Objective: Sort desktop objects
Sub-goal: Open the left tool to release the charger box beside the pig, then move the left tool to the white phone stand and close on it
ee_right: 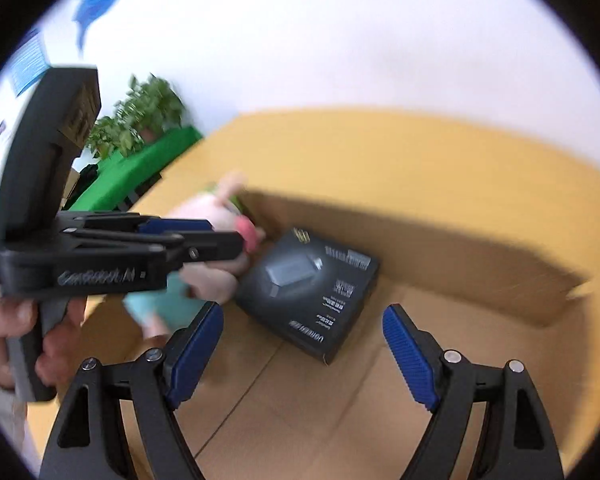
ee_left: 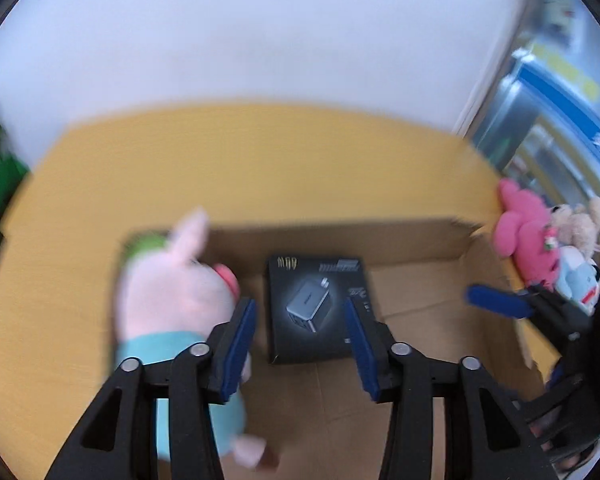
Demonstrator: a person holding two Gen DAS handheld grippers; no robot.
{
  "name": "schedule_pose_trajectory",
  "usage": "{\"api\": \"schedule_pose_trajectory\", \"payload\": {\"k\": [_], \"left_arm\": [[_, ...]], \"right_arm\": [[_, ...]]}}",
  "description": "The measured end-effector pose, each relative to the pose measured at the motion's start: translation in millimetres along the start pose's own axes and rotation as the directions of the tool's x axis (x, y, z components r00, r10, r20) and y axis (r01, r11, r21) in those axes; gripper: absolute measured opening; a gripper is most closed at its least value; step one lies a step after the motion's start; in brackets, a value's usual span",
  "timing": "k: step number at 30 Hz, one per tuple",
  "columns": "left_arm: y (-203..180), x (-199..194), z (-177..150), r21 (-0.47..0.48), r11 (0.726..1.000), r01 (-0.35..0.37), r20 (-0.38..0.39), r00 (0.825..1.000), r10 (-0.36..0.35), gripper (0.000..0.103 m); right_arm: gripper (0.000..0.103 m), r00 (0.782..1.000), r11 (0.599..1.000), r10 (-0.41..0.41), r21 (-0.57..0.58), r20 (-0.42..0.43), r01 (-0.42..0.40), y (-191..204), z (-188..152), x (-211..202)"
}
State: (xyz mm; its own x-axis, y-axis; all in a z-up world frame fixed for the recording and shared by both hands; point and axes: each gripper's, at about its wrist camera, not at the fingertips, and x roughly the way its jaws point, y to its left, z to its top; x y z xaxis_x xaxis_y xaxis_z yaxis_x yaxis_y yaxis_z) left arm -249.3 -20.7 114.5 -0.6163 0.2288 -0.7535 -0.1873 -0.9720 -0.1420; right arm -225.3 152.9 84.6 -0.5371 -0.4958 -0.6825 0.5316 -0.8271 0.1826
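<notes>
A black charger box [ee_left: 316,308] lies flat on the floor of an open cardboard box [ee_left: 420,248]; it also shows in the right wrist view [ee_right: 312,292]. A pink pig plush in a teal shirt [ee_left: 176,312] lies at the box's left side, and shows in the right wrist view [ee_right: 212,248]. My left gripper [ee_left: 300,324] is open and empty, above the charger box. My right gripper [ee_right: 304,336] is open and empty over the carton floor; one of its blue fingers [ee_left: 496,300] shows at the right of the left wrist view.
The carton [ee_right: 460,248] stands on a yellow table [ee_left: 240,156]. Pink, beige and white plush toys [ee_left: 540,240] sit at the carton's right edge. A green cloth and plants [ee_right: 140,120] stand beyond the table's left side. A white wall is behind.
</notes>
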Motion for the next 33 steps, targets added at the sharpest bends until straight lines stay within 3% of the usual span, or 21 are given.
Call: {"api": "schedule_pose_trajectory", "payload": {"k": [2,4,5,8,11,17,19,24,28,33], "left_arm": [[-13,-54,-18,0.057,0.997,-0.046,0.152,0.988,0.037,0.078],[-26,-97,-37,0.092,0.993,-0.078,0.269,0.962,0.05,0.095],[-31,-113,-47,0.099,0.992,-0.083,0.309,0.95,0.049,0.101],[-45,-148,-76,0.091,0.992,-0.088,0.391,0.919,0.045,0.102],[-51,-165,-105,0.056,0.997,-0.057,0.414,0.91,0.029,0.102],[-58,-170,-144,0.01,0.999,-0.037,0.374,0.927,0.03,0.102],[-61,-170,-152,0.013,0.999,-0.031,0.359,0.933,0.025,0.102],[-67,-169,-169,0.041,0.999,-0.02,0.332,0.943,0.006,0.102],[-65,-174,-179,0.037,0.997,0.062,0.321,0.945,-0.071,0.102],[-59,-180,-190,0.007,0.999,0.046,0.328,0.944,-0.046,0.102]], "right_arm": [[0.09,0.995,0.997,-0.057,-0.05,0.085,0.061,17,-13,-48],[0.103,0.983,0.992,-0.106,-0.057,0.152,0.115,33,-33,-88],[0.103,0.979,0.991,-0.113,-0.046,0.171,0.122,36,-41,-96],[0.103,0.982,0.993,-0.116,0.013,0.147,0.116,52,-69,-101],[0.103,0.978,0.989,-0.142,0.075,0.153,0.131,50,-95,-107],[0.103,0.926,0.94,-0.34,0.082,0.161,0.331,63,-131,-129],[0.103,0.917,0.932,-0.363,0.071,0.165,0.356,68,-136,-135],[0.103,0.918,0.935,-0.355,0.091,0.178,0.343,73,-150,-142],[0.103,0.928,0.943,-0.331,0.085,0.174,0.321,74,-155,-154],[0.099,0.928,0.946,-0.323,0.096,0.186,0.31,72,-164,-161]]}}
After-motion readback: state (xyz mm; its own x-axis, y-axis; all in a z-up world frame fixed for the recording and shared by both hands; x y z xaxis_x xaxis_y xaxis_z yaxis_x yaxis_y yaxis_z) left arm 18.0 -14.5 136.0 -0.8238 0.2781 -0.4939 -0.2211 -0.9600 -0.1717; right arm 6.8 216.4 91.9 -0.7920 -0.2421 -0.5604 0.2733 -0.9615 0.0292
